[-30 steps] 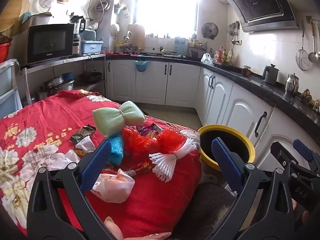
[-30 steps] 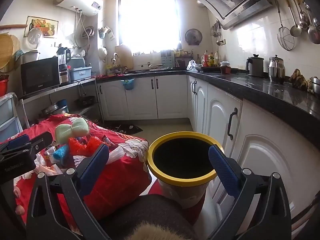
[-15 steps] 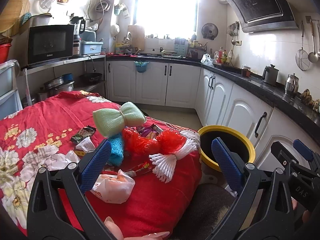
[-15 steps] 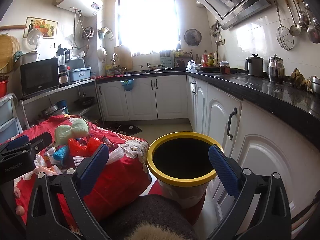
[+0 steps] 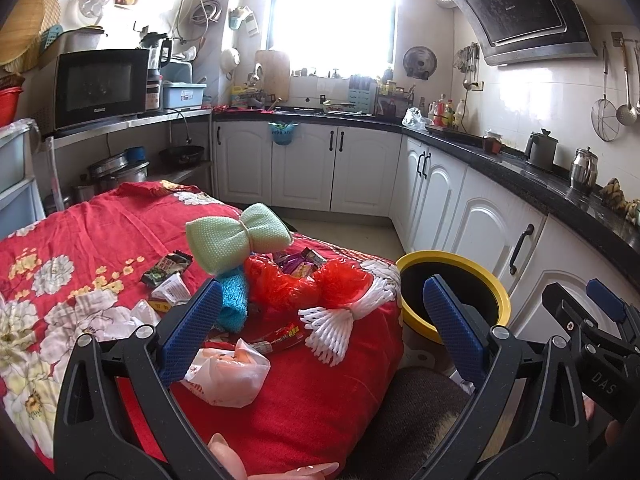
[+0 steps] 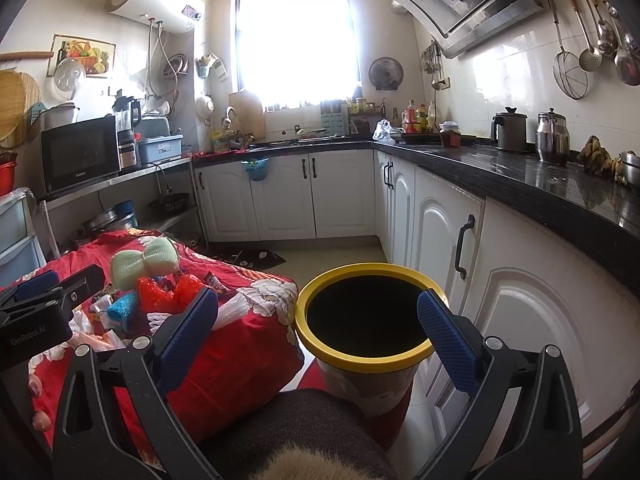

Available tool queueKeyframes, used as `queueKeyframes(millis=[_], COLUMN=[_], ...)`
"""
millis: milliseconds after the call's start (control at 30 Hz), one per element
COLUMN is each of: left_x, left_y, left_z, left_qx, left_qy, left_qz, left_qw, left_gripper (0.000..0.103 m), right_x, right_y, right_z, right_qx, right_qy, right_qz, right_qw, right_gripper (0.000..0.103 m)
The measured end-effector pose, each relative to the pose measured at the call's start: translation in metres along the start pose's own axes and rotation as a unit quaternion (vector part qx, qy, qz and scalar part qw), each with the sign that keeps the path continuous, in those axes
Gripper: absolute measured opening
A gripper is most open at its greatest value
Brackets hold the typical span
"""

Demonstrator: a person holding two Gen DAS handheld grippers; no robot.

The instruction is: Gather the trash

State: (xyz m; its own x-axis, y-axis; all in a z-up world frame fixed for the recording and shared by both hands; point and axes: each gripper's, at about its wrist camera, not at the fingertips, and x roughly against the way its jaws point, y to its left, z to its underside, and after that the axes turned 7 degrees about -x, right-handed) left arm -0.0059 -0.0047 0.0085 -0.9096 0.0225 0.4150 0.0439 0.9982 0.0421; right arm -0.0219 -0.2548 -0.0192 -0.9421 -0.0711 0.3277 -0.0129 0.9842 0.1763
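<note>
With both the left gripper (image 5: 320, 328) and right gripper (image 6: 318, 334) spread wide and empty, we risk snagging the red floral cloth (image 5: 80, 240) while pinching the crumpled white bag (image 5: 228, 378), or dropping it short of the yellow-rimmed bin (image 6: 364, 362).

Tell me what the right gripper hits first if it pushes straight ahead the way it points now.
Most likely the yellow-rimmed bin: the right gripper is open and empty, its fingers framing the bin's mouth. Depth is unclear, so it might pass just above the rim.

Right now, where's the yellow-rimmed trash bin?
The yellow-rimmed trash bin stands on the floor, right of the red floral cloth, beside the white cabinets, centred in the right wrist view.
</note>
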Motion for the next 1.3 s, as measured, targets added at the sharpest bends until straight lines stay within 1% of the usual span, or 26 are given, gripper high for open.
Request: queueKeyframes(millis=[300, 500, 700, 933, 1133, 1200, 1300], left_x=[-0.003, -0.005, -0.005, -0.005, -0.005, -0.007, -0.012], left_y=[0.005, 0.016, 0.039, 0.071, 0.09, 0.097, 0.112], left_z=[0.0, 0.001, 0.0, 0.0, 0.0, 0.001, 0.005], left_qx=[0.007, 0.02, 0.046, 0.079, 0.096, 0.104, 0.124], left_qy=[0.005, 0.008, 0.007, 0.011, 0.015, 0.02, 0.038], left_qz=[-0.004, -0.01, -0.034, -0.072, -0.093, -0.098, -0.106], left_qw=[1.0, 0.9997, 0.9983, 0.9942, 0.9909, 0.9895, 0.9858], left_gripper=[0.092, 0.092, 0.092, 0.092, 0.092, 0.092, 0.092], right_x=[-0.003, -0.009, -0.023, -0.04, -0.057, -0.063, -0.075], right_y=[0.003, 0.012, 0.031, 0.054, 0.071, 0.077, 0.085], right_z=[0.002, 0.001, 0.0, -0.006, -0.012, -0.014, -0.018], right_qx=[0.003, 0.015, 0.034, 0.049, 0.067, 0.072, 0.08], right_qy=[0.004, 0.016, 0.031, 0.043, 0.051, 0.056, 0.063], right_qz=[-0.005, -0.026, -0.059, -0.095, -0.12, -0.126, -0.134], right_qw=[1.0, 0.999, 0.997, 0.993, 0.989, 0.988, 0.986], right_gripper=[0.097, 0.097, 0.097, 0.097, 0.097, 0.097, 0.097])
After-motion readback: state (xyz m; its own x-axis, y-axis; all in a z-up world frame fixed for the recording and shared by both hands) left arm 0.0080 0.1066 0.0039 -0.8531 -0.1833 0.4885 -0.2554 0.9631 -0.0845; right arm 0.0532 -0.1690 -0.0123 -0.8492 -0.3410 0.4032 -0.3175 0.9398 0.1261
